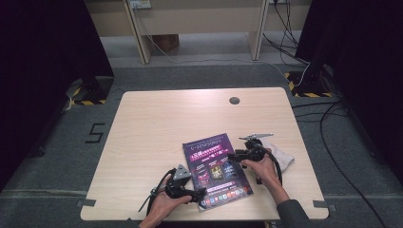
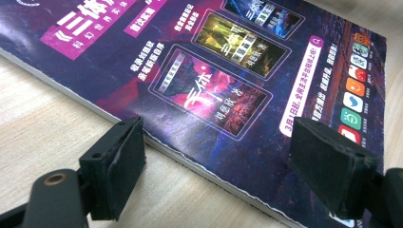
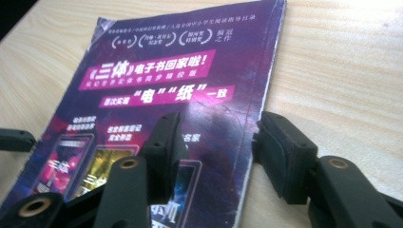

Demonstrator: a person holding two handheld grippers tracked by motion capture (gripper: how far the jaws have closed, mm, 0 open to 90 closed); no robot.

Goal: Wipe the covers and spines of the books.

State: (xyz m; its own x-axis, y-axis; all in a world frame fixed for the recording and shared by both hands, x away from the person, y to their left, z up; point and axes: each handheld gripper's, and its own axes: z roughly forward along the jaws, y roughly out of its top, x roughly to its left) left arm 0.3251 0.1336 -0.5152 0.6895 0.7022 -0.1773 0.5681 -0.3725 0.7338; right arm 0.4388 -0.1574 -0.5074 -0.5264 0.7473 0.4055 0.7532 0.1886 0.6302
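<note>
On the table (image 1: 142, 123), both tongs gape astride the magazine (image 1: 216, 166), its lower corner hidden.

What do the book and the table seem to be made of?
Book: paper with a glossy printed purple cover; light glares off it and the edge shows stacked white pages. Table: pale wood or wood-look laminate, matte, with visible grain lines; which one is unclear.

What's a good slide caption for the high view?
Two handheld grippers straddle opposite edges of a purple magazine on a wooden table.
</note>
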